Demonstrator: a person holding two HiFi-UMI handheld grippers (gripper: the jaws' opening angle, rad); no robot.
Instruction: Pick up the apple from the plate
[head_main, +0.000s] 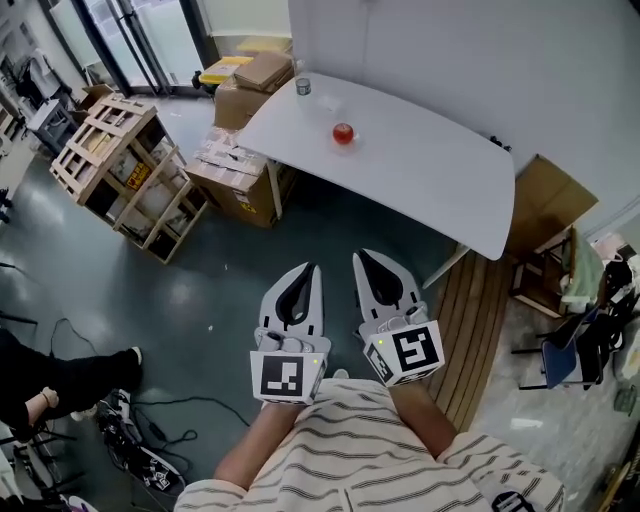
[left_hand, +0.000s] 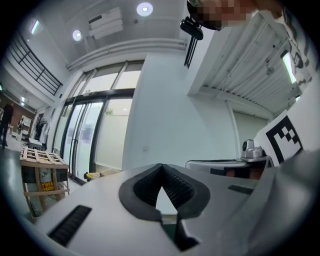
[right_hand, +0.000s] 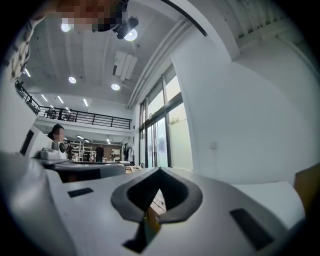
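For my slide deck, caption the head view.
Left gripper and right gripper, shut, face a white table holding a red apple.

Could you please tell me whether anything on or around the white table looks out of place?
Nothing looks spilled or damaged. The apple sits on the white table, with a small container standing near its far corner. The only untidy spot is the loose cables trailing over the floor.

White table holds red apple and small can.
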